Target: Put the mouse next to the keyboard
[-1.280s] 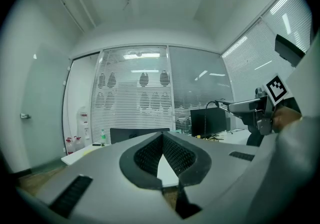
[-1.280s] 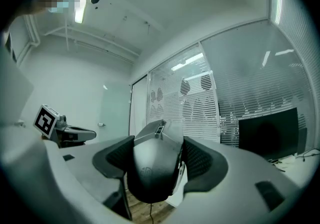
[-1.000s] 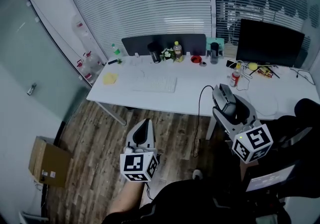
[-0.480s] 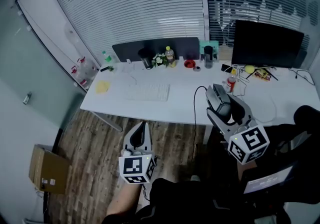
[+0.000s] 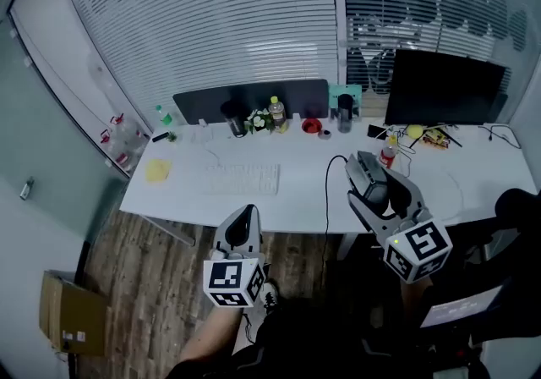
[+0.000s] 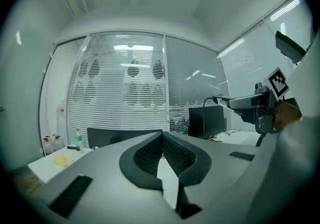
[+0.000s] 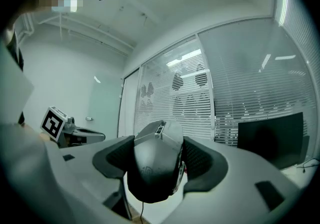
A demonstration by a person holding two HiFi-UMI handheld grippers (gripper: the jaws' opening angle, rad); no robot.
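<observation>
Currently, the right tongs (image 7: 159,160) pinch the mouse (image 5: 370,170) by its sides, above the near edge of the worktop (image 5: 296,200). The keyboard (image 5: 241,178) lies well apart, toward the worktop's left end. The left tongs (image 6: 161,137) are pressed together on nothing, outside the near edge.

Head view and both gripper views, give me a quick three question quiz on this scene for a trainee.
1. True or false: the right gripper is shut on the mouse.
2. The keyboard lies: A) on the desk; B) on the floor; C) on the cardboard box.
3. Fill in: the left gripper is shut and holds ____.

Key: 1 true; 2 A; 3 nothing.
</observation>
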